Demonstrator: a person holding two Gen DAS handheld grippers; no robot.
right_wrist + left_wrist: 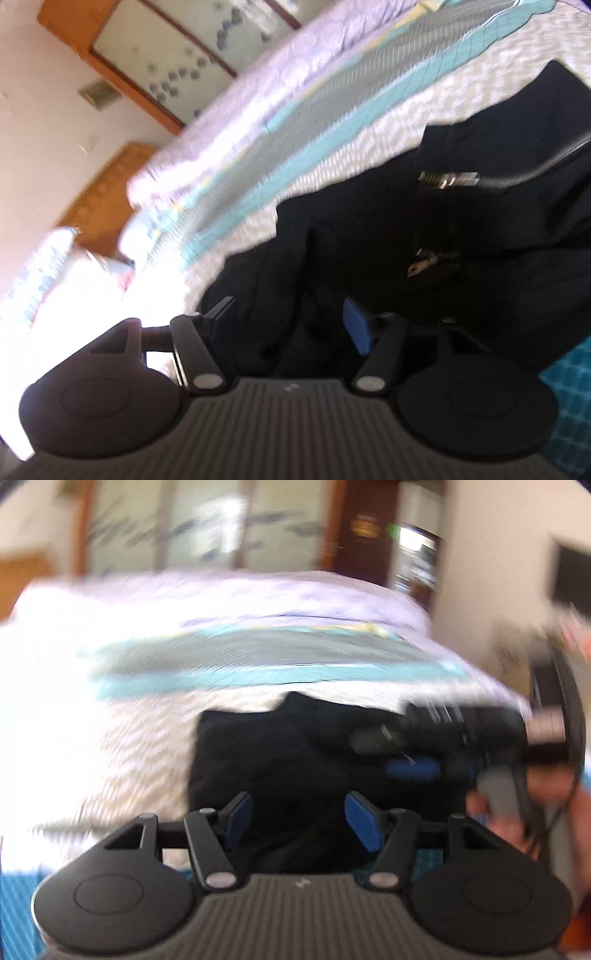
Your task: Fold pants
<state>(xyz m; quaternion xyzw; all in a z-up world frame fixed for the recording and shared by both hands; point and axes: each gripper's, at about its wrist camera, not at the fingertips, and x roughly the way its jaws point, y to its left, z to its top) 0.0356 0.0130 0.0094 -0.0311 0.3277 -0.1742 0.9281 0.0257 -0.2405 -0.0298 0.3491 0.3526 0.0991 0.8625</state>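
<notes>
Soft, limp black pants [280, 746] lie bunched on the bed [122, 746]; both grippers, left [298, 818] and right [291, 321], spread, likely best pinching an edge at 12 o'clock.

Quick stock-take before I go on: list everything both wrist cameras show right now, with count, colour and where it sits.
pants: one, black, bunched on the bed in front of both claws
zipper pulls: two, silver, on the pants, right wrist view
bedspread: one, white zigzag with teal and grey stripes, under the pants
lilac quilt: one, along the bed's far edge
glass-panelled doors: wood-framed, behind the bed; count unclear from blur
blue patterned surface: one, near lower edge
left claw: one, black with blue pads, open over the pants
right claw: one, black with blue pads, open with pants fabric between the jaws
person's hand: one, on the right claw's handle, left wrist view
</notes>
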